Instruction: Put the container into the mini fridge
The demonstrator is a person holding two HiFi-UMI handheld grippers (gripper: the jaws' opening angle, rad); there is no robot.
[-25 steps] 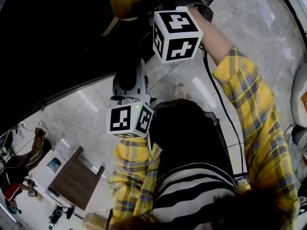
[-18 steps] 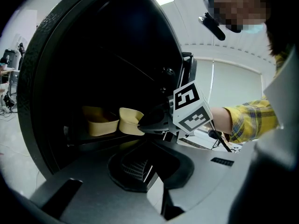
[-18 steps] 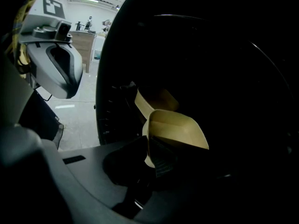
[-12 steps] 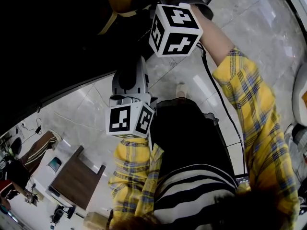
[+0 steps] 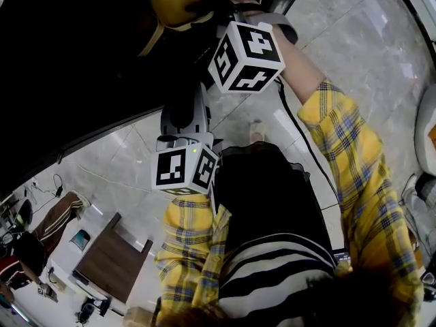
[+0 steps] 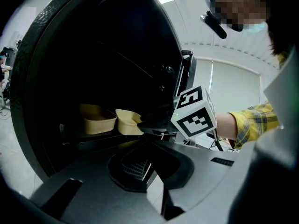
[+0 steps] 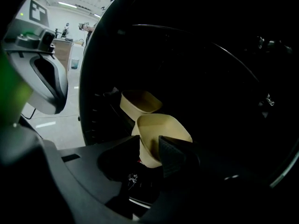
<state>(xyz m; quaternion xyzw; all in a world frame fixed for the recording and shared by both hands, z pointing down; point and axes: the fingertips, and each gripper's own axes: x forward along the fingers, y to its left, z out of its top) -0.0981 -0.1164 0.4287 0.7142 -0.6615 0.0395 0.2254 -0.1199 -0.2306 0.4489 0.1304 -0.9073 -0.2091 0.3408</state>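
Observation:
The mini fridge (image 7: pixel 219 69) gapes dark in front of me. Two tan containers stand on its shelf, one in front (image 7: pixel 161 132) and one behind it (image 7: pixel 140 101); both containers (image 6: pixel 128 122) (image 6: pixel 96 119) also show in the left gripper view. My right gripper (image 7: pixel 147 158) reaches inside, and its jaws are opening. The front container's near wall stands between them, and the ribbed pad (image 7: pixel 172 160) is beside it, not pressing. In the head view its marker cube (image 5: pixel 246 56) sits at the fridge mouth. My left gripper (image 6: pixel 148 168) hangs back outside, open and empty.
Pale marble floor (image 5: pixel 122 169) lies below the fridge. A brown wooden table (image 5: pixel 112 264) stands at the lower left, with other people's legs near it. A white rounded object (image 5: pixel 426 131) is at the right edge. The fridge door edge (image 6: pixel 187 73) stands beside my right arm.
The right gripper's cube has tilted and shifted slightly up and left toward the fridge. The left gripper has stayed put. The people at the lower left have moved.

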